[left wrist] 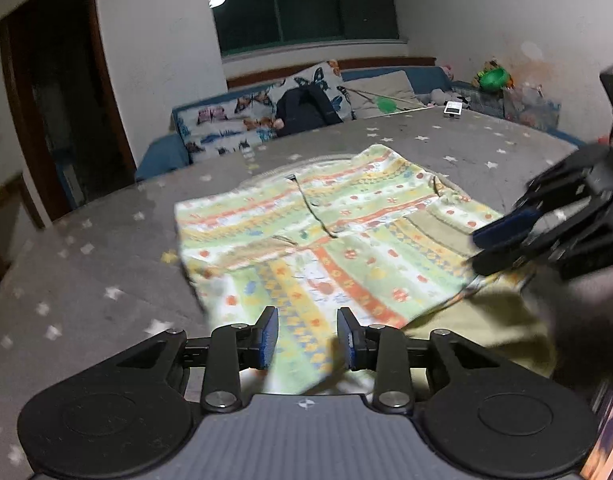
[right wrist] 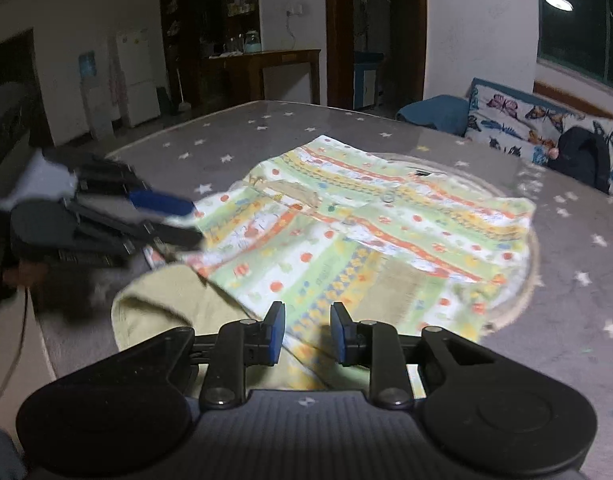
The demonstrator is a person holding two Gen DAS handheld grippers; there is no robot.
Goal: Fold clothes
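Note:
A colourful patterned garment [left wrist: 326, 232] with orange, green and yellow stripes lies partly folded on the grey star-print table [left wrist: 86, 264]. It also shows in the right wrist view [right wrist: 366, 232]. Its plain yellow-green inner side [right wrist: 166, 304] shows at the near edge. My left gripper [left wrist: 306, 332] is open, its blue pads either side of the garment's near edge. My right gripper [right wrist: 306, 328] is open over the near edge too. Each gripper appears blurred in the other's view, the right [left wrist: 502, 236] and the left [right wrist: 166, 216], both at the cloth's side.
A blue sofa with butterfly cushions [left wrist: 242, 120] and a dark backpack [left wrist: 306, 108] stands beyond the table. A small white device [left wrist: 452, 109] lies on the far table edge. Toys [left wrist: 494, 78] sit in the corner. A wooden desk [right wrist: 266, 68] and doorway stand across the room.

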